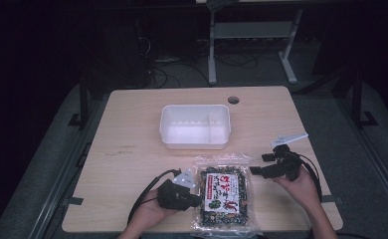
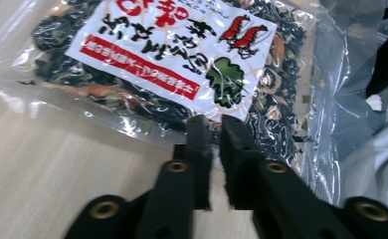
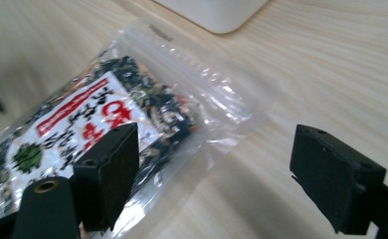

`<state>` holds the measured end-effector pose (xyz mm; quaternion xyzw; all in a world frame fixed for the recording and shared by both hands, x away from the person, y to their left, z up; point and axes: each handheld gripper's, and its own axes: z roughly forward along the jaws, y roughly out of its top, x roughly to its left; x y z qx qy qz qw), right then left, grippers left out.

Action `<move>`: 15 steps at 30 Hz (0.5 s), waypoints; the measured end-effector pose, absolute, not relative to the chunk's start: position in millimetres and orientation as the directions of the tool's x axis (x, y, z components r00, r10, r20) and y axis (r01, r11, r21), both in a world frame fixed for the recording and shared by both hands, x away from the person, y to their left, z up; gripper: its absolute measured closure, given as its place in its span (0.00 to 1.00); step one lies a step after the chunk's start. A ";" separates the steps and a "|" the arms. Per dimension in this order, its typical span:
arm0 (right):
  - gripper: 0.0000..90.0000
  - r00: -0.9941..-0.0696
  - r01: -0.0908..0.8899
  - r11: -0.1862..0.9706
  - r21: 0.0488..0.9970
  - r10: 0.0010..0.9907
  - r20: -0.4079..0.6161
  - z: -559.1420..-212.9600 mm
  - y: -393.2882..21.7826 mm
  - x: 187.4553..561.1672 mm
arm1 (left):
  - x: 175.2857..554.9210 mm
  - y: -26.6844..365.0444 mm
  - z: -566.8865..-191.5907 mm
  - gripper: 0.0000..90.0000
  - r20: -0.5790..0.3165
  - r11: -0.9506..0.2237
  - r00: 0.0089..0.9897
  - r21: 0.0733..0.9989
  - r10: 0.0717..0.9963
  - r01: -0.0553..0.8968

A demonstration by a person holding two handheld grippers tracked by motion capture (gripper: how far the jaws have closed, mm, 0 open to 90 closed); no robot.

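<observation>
Left gripper pinched the near edge of the snack bag; right gripper hung spread beside it.

Bag lay flat at lower centre of the high view, on the wooden table, just below the white plastic bin in mid-frame. In the left gripper view the black jaws stood nearly together at bottom centre, clamped on the bag's clear sealed edge, likely to get a thin hold before lifting. In the right gripper view the jaws stood wide apart, the left one over the bag's corner and the right one over bare wood, nothing between them pressed; probably waiting to take the other side. Bin looked empty and open-topped, close by, a likely drop spot for the bag.
</observation>
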<state>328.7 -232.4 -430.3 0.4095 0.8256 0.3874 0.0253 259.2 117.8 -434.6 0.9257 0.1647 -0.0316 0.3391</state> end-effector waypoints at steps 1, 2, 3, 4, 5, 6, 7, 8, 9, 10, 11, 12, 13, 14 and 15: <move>0.22 -0.655 0.666 0.366 0.650 0.704 0.274 -429.8 -231.0 333.0 | 259.1 116.7 -435.6 0.95 -0.175 -0.719 0.945 0.614 0.278 0.325; 0.22 -0.655 0.666 0.366 0.650 0.704 0.274 -429.8 -231.0 333.0 | 259.2 116.0 -436.3 0.95 -0.176 -0.724 0.945 0.608 0.277 0.326; 0.23 -0.643 0.683 0.368 0.631 0.712 0.281 -430.3 -228.7 340.4 | 259.6 115.6 -437.0 0.98 -0.177 -0.729 0.946 0.604 0.272 0.322; 0.23 -0.643 0.683 0.368 0.631 0.712 0.281 -430.3 -228.7 340.4 | 260.1 115.6 -437.7 0.98 -0.177 -0.731 0.946 0.602 0.271 0.321; 0.23 -0.639 0.691 0.376 0.617 0.717 0.279 -430.8 -227.0 344.5 | 260.6 116.0 -438.2 0.98 -0.176 -0.730 0.946 0.603 0.271 0.321; 0.24 -0.635 0.699 0.382 0.604 0.720 0.279 -431.1 -225.1 348.1 | 260.7 116.3 -438.7 0.98 -0.182 -0.726 0.944 0.604 0.275 0.329; 0.25 -0.634 0.704 0.387 0.596 0.721 0.281 -431.8 -223.2 351.6 | 261.0 116.9 -439.1 0.98 -0.183 -0.725 0.943 0.603 0.278 0.331; 0.26 -0.633 0.708 0.389 0.590 0.721 0.283 -432.5 -221.7 354.9 | 261.4 117.6 -439.4 0.98 -0.179 -0.726 0.943 0.604 0.279 0.329; 0.26 -0.626 0.718 0.395 0.572 0.725 0.285 -433.3 -220.2 358.7 | 261.6 118.2 -439.5 0.98 -0.181 -0.724 0.942 0.605 0.281 0.332; 0.26 -0.623 0.723 0.399 0.563 0.729 0.284 -434.3 -218.9 362.4 | 261.7 118.7 -439.7 0.98 -0.183 -0.720 0.941 0.607 0.283 0.335; 0.27 -0.619 0.730 0.400 0.554 0.731 0.288 -435.0 -217.9 365.5 | 261.9 119.1 -439.8 0.98 -0.183 -0.720 0.941 0.608 0.284 0.336; 0.30 -0.614 0.738 0.398 0.546 0.731 0.297 -435.3 -217.0 368.1 | 262.1 119.3 -440.1 0.98 -0.185 -0.719 0.941 0.609 0.284 0.336; 0.32 -0.611 0.741 0.395 0.542 0.731 0.303 -435.5 -216.1 370.2 | 262.3 119.3 -440.4 0.98 -0.187 -0.719 0.941 0.607 0.283 0.337; 0.34 -0.613 0.739 0.389 0.550 0.727 0.310 -436.1 -215.7 371.7 | 262.4 119.2 -440.9 0.98 -0.187 -0.720 0.942 0.608 0.280 0.335; 0.37 -0.609 0.744 0.381 0.549 0.724 0.324 -436.7 -215.7 373.3 | 262.5 119.0 -441.3 0.98 -0.188 -0.720 0.942 0.608 0.280 0.335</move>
